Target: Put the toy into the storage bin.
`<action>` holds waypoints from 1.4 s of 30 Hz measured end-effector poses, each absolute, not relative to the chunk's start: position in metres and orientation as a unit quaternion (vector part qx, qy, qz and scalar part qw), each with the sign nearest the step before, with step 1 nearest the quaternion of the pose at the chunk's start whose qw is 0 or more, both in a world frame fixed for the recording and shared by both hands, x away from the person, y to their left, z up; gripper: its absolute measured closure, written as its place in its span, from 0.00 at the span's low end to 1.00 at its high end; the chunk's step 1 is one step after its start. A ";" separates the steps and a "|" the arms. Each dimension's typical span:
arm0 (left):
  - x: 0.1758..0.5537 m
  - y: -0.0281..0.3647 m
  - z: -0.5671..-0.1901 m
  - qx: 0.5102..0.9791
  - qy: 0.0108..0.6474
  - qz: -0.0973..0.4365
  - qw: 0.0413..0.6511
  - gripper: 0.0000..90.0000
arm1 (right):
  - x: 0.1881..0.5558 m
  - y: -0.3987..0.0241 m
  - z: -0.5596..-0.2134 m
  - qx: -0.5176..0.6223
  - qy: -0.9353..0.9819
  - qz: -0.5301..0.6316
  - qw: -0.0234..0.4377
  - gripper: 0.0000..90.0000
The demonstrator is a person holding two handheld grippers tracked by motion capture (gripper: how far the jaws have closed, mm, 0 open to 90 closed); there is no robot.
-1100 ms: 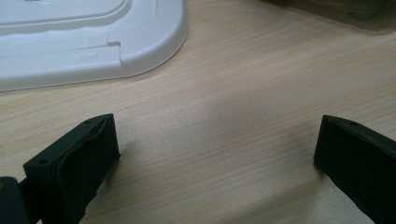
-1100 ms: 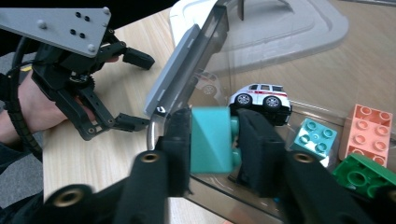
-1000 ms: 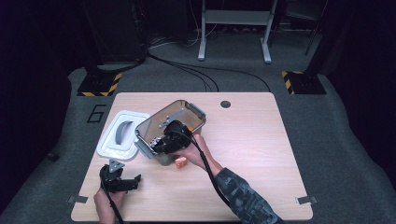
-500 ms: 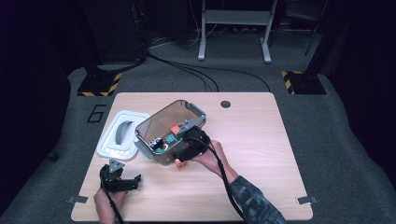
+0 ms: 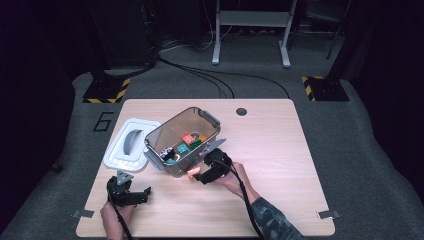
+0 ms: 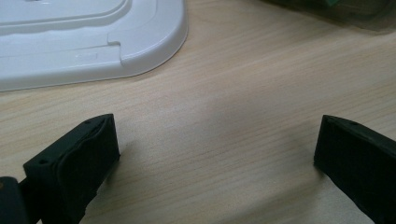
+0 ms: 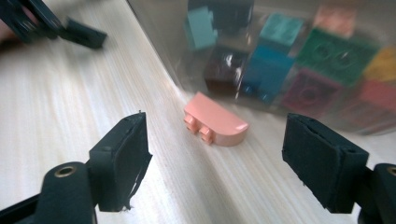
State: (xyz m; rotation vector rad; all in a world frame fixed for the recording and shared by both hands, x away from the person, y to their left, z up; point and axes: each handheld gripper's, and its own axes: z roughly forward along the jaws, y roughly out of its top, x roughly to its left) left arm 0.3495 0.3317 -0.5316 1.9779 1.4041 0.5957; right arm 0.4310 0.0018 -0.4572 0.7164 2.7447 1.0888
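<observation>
Seemingly right gripper (image 7: 215,163) near pink brick (image 7: 214,120)

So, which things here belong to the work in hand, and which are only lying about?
Belonging to the work:
- pink brick, on the table between the open right claw jaws
- clear bin holding bricks

Lying about:
- white lid beside the bin
- left claw, open over bare table

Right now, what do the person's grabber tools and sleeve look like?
Both tools are black. The left gripper and right gripper each carry a grey three-cornered plate and trail a black cable. Their jaws are thick, blocky black pads. The right sleeve has a dark camouflage pattern.
</observation>
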 end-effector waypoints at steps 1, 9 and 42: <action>0.349 0.332 -0.532 0.751 0.533 0.226 0.316 0.00 | 0.431 0.002 -0.457 0.235 0.902 0.358 0.052 0.25; 0.350 0.332 -0.532 0.751 0.534 0.226 0.317 0.00 | 0.441 0.021 -0.481 0.212 0.913 0.344 0.051 0.34; 0.349 0.331 -0.532 0.748 0.536 0.227 0.319 0.00 | 0.424 0.019 -0.486 0.188 0.935 0.298 0.046 0.75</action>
